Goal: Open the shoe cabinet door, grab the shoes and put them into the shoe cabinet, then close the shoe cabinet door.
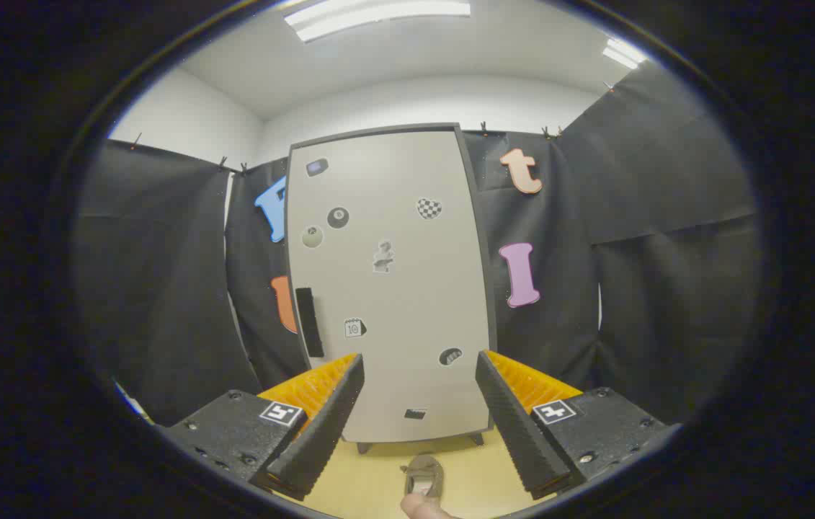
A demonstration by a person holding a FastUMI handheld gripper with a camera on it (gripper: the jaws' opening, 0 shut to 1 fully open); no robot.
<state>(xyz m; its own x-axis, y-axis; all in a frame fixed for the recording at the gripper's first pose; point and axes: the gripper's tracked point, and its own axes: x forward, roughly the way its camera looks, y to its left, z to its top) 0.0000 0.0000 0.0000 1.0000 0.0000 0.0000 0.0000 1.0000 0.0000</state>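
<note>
A tall light-grey shoe cabinet [389,288] stands ahead of me against the black cloth wall, its door shut. A black handle [309,321] runs along the door's left edge, and several stickers dot the door. My gripper [418,367] is open, its two black fingers with orange backs spread wide with nothing between them, well short of the cabinet. A brownish shoe [423,474] lies on the yellow floor [357,483] just below and between the fingers, in front of the cabinet's feet. A fingertip of a person's hand [423,508] shows right beneath the shoe.
Black cloth walls close in on both sides of the cabinet. The cabinet stands on short dark feet [475,437] on the yellow floor. White walls and ceiling lights are above.
</note>
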